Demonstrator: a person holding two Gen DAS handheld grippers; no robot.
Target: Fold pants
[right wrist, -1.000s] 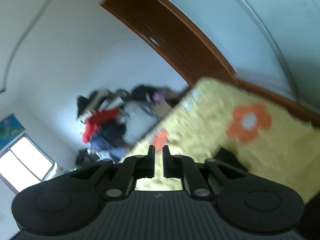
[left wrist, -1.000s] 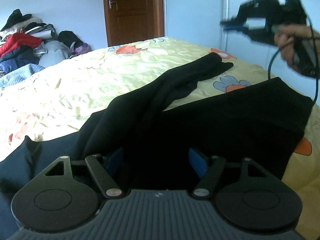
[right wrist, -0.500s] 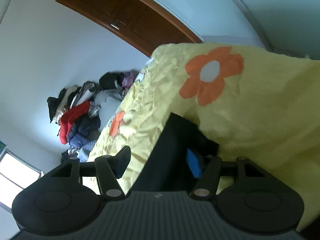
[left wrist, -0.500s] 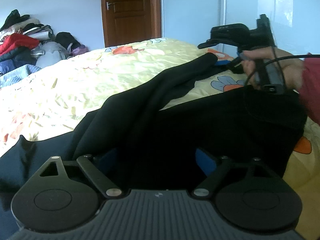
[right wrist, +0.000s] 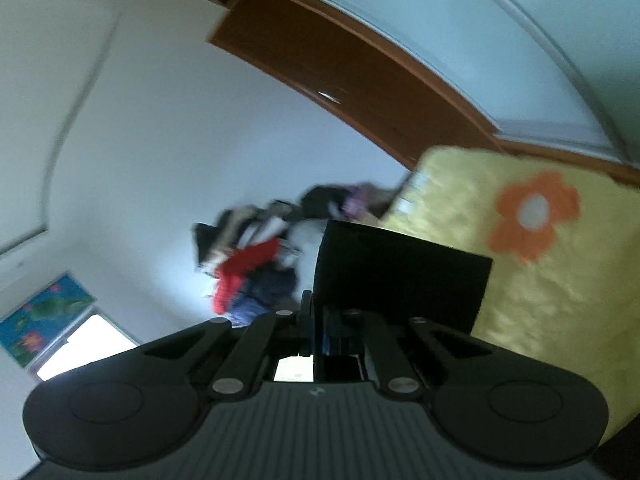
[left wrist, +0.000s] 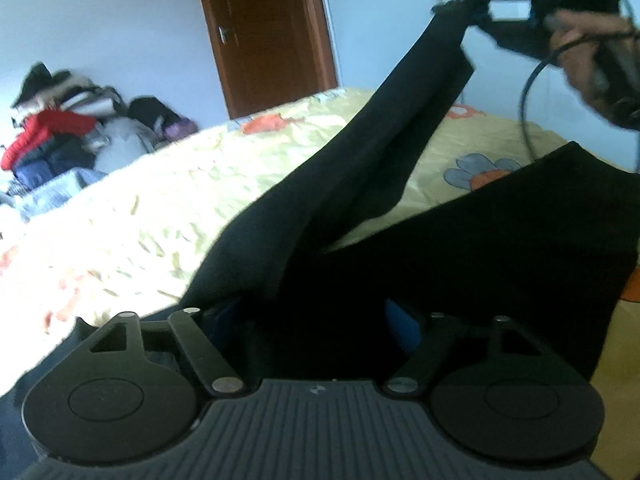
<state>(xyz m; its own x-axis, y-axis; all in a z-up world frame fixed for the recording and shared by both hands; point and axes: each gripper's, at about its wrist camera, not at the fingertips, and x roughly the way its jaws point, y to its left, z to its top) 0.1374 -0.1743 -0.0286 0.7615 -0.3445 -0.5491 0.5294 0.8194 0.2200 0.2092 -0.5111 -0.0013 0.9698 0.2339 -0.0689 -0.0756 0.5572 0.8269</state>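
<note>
We see our right tool (right wrist: 318,332) clamped on the hem of one leg of the black pants (left wrist: 400,152), lifting it off the yellow bed (left wrist: 160,200); our left tool (left wrist: 316,320) has just been narrowing, its jaws spread over the pants' body beneath it, pads not visibly pressing.

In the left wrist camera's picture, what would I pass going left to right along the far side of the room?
Pile of clothes → wooden door → lifted black pant leg → right claw gripping its end → the person's hand.
</note>
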